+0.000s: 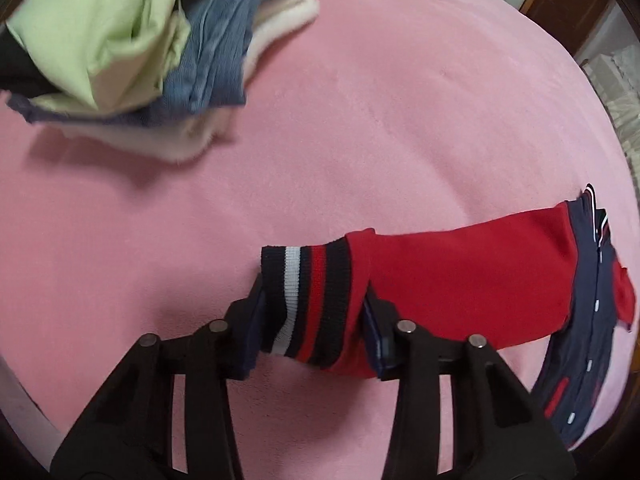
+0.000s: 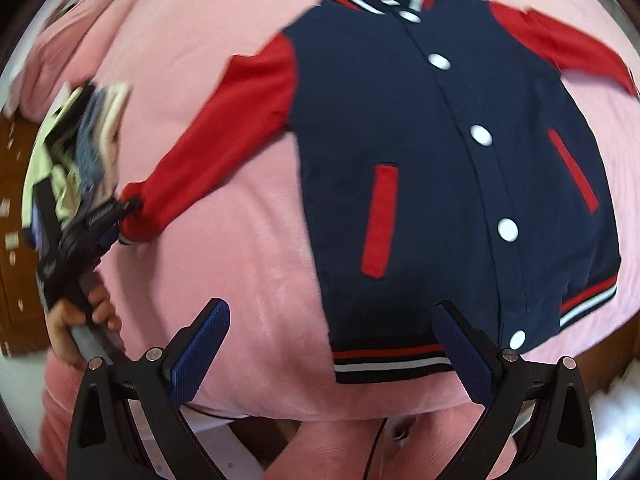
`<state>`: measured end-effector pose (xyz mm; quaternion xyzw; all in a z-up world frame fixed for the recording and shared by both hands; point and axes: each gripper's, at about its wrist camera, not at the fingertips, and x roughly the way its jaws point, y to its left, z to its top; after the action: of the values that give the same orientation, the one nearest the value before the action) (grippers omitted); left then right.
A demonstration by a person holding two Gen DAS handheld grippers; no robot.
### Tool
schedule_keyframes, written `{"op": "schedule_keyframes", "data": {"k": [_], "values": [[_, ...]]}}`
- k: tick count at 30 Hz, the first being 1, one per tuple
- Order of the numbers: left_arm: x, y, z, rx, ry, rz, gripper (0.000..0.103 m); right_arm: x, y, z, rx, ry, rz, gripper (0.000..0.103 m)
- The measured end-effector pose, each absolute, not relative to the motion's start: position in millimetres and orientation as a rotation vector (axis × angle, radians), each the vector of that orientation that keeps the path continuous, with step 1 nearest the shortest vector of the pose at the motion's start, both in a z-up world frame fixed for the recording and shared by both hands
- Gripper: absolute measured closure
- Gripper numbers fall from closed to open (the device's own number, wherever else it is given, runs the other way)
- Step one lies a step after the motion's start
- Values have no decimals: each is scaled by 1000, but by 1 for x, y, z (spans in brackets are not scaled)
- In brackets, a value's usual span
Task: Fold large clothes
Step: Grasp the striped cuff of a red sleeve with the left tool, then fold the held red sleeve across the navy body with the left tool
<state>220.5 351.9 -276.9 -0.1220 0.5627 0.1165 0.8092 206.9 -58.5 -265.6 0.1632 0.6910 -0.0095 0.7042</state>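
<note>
Between the left gripper's [image 1: 312,320] blue pads sits the striped cuff [image 1: 308,300] of the jacket's [image 2: 440,152] red sleeve [image 1: 460,276], and the pads clamp on it. No earlier view is given. Beyond and to its left a pile of folded clothes [image 1: 160,48] rests on the pink blanket [image 1: 360,120]. The right gripper [image 2: 332,356] hangs released above the jacket's striped hem [image 2: 392,360], its pads apart, one at each side of the hem's left part. The navy jacket lies flat and buttoned, sleeves spread. In the right wrist view a hand [image 2: 84,312] holds the left gripper; white lettering on that tool is too blurred to read.
</note>
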Motion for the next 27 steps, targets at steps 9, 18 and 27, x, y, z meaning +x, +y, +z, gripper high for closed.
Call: {"op": "schedule_keyframes", "data": {"k": [9, 18, 27], "values": [[208, 269, -200, -304, 1047, 111, 86, 226, -93, -280, 375, 1505, -17, 0], [222, 112, -150, -672, 978, -129, 78, 244, -172, -264, 338, 1425, 69, 0], [230, 43, -124, -692, 969, -161, 10, 297, -284, -251, 322, 1344, 82, 0]]}}
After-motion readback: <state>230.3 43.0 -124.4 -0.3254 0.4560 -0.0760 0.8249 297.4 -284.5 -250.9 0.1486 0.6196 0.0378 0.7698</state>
